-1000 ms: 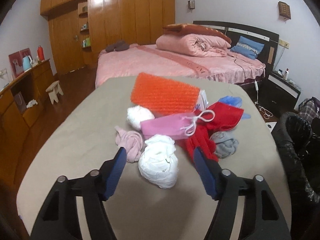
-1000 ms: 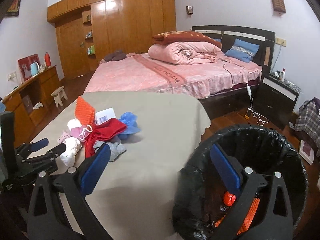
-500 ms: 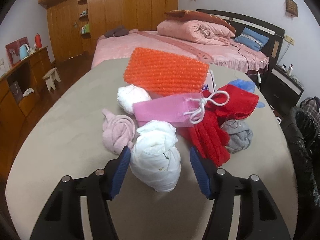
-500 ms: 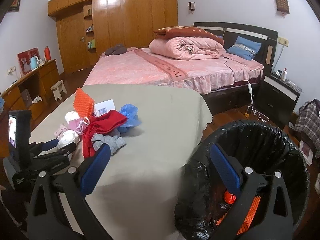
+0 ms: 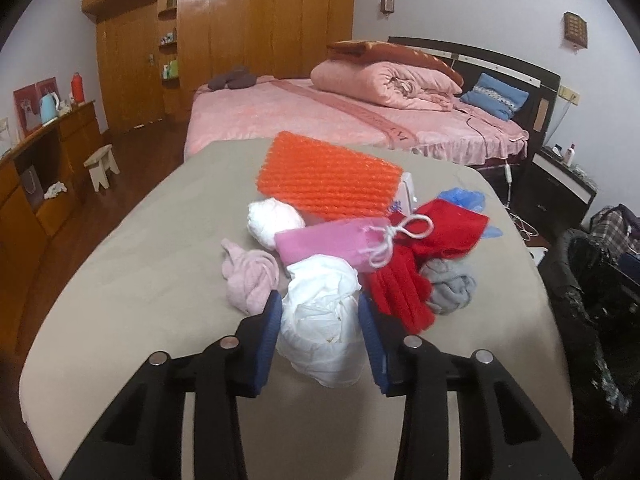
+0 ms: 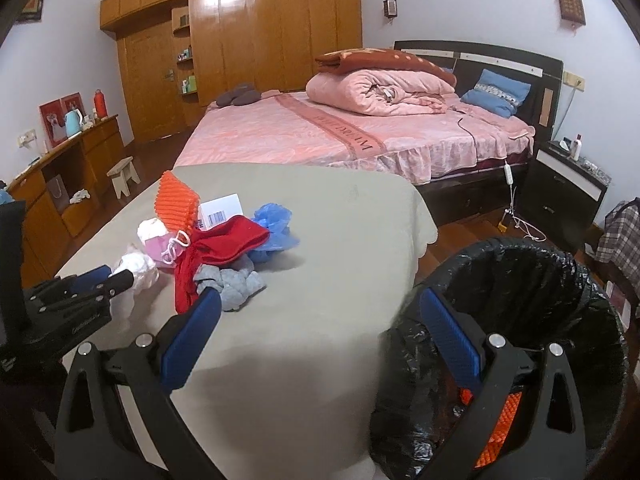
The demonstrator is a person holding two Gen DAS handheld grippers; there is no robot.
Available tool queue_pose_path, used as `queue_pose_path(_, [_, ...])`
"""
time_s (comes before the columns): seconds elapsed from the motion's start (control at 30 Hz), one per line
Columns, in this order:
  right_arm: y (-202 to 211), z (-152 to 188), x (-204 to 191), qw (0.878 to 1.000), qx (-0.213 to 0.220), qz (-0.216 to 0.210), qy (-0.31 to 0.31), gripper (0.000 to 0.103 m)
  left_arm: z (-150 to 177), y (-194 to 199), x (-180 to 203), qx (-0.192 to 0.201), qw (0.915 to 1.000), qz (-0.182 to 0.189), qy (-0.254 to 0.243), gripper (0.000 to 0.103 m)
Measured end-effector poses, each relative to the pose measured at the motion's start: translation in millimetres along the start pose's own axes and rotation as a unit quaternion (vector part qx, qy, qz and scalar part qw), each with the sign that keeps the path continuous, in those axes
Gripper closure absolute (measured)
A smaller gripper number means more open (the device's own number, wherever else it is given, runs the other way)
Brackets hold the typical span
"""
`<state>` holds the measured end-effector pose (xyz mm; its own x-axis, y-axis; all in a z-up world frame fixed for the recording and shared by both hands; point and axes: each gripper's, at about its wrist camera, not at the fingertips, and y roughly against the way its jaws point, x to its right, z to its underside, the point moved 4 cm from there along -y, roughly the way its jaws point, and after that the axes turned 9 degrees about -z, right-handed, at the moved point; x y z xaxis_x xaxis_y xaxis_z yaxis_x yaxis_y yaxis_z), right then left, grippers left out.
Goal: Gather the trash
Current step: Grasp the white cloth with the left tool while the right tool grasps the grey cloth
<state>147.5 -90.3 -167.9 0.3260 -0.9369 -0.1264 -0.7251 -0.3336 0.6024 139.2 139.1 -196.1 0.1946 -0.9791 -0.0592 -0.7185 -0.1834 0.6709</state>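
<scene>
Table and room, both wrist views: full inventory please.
white wad: 1, white, near table edge, between left claw pads
second white ball: 1, white, behind pink pouch
pink rolled cloth: 1, pale pink, left of white wad
pink pouch: 1, pink, white cord, pile centre
orange mesh sheet: 1, orange, back of pile
red cloth: 1, red, right of pouch
grey cloth: 1, grey, right front
blue bag: 1, blue, behind red cloth
bin: 1, black liner, right of table
table: 1, beige cover
bed: 1, pink
left claw: closing around white wad
right claw: open, empty
</scene>
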Motion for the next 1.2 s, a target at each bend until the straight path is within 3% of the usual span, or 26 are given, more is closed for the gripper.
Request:
queue_pose_path(0.3, [-10, 5, -2, 1.000, -0.013, -0.005, -0.003, 0.006, 9, -27, 6, -0.031, 0.9995, -0.003, -0.010, 0.053])
queue_pose_path(0.4, [-14, 5, -2, 1.000, -0.016, -0.006, -0.008, 0.006, 8, -32, 7, -0.033, 0.9994, 0.001, -0.009, 0.065])
queue_pose_path(0.47, [-18, 5, -2, 1.000, -0.019, -0.009, -0.012, 0.006, 7, -28, 6, -0.028, 0.9996, 0.002, -0.008, 0.078])
queue_pose_path(0.57, [-29, 4, -7, 0.999, -0.025, -0.017, -0.015, 0.006, 4, -21, 4, -0.020, 0.9998, 0.008, -0.003, 0.079])
queue_pose_path(0.73, [-56, 3, -21, 0.998, -0.043, -0.035, -0.008, 0.017, 1, -12, -6, -0.011, 0.9999, 0.008, 0.003, 0.080])
queue_pose_path(1.0, [-103, 4, -45, 0.995, -0.081, -0.060, 0.004, 0.018, 6, -14, -21, -0.015, 0.9999, -0.005, 0.004, 0.080])
queue_pose_path(1.07, [-112, 6, -47, 0.994, -0.089, -0.066, 0.003, 0.025, 4, -12, -24, -0.013, 0.9999, -0.005, 0.003, 0.080])
queue_pose_path(1.17, [-119, 9, -52, 0.990, -0.104, -0.099, -0.002, 0.045, 4, -11, -24, -0.013, 0.9999, -0.006, 0.003, 0.080])
queue_pose_path(1.2, [-119, 9, -54, 0.988, -0.107, -0.112, -0.003, 0.058, 4, -11, -24, -0.013, 0.9999, -0.006, 0.003, 0.080])
